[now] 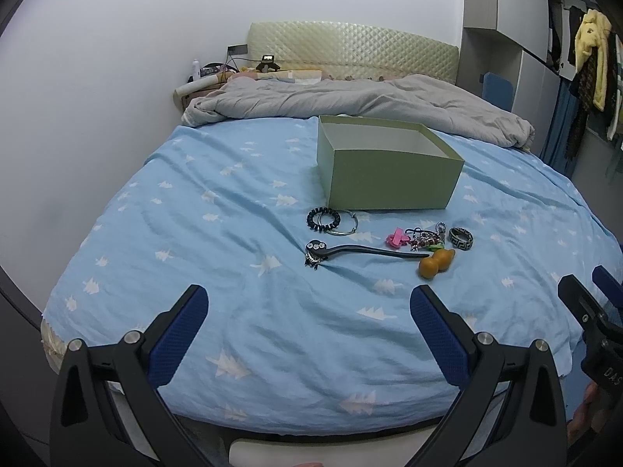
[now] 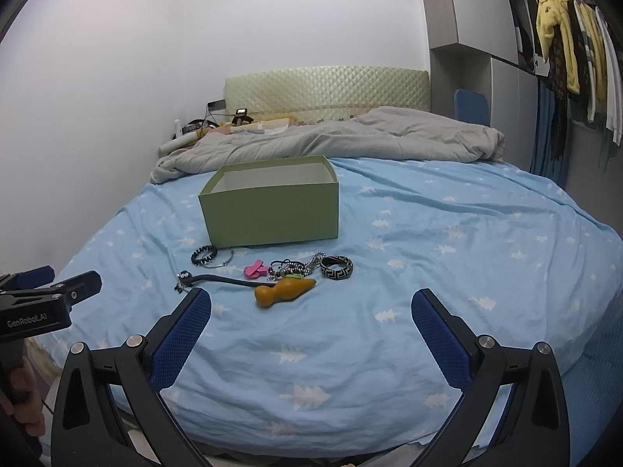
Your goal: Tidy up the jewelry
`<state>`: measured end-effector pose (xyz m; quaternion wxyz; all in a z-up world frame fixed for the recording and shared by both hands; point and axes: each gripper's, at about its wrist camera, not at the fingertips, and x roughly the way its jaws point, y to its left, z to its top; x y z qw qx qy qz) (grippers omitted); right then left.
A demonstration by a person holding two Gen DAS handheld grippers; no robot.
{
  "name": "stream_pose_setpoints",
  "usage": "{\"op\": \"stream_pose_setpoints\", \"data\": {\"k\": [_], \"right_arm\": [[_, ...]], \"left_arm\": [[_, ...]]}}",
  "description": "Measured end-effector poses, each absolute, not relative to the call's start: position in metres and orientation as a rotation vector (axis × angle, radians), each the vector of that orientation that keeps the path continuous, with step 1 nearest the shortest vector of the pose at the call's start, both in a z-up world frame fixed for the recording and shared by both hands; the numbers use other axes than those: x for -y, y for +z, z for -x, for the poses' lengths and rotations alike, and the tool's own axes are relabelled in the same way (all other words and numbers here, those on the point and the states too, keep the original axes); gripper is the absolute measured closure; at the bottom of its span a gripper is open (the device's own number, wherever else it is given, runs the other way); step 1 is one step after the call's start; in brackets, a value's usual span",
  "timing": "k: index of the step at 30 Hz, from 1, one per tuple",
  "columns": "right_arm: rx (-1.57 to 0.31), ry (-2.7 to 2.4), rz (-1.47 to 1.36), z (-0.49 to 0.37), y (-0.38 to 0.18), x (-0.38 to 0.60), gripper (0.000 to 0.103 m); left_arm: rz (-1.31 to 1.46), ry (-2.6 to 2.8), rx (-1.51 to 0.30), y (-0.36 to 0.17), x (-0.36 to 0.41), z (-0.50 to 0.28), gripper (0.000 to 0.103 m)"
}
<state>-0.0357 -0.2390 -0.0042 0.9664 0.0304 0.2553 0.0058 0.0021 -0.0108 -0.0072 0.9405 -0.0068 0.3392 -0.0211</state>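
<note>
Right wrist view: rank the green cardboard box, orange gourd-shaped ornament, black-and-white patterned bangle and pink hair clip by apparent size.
1. Green cardboard box
2. Orange gourd-shaped ornament
3. Black-and-white patterned bangle
4. Pink hair clip, slightly smaller than the bangle, so that order is less sure.

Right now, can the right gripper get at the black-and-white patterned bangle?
Probably yes: the right gripper is open and empty, and only bare blue bedsheet lies before the black-and-white patterned bangle.
</note>
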Motion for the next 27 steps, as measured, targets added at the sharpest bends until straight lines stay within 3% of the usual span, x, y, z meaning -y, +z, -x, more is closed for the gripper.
{"op": "stream_pose_setpoints", "data": {"k": [27], "right_arm": [[-0.515,-0.007,-0.069,0.03,-0.002,0.233,0.0]], "left_arm": [[-0.012,-0.115,-0.693,-0.003,0.01,-0.013,0.0]]}}
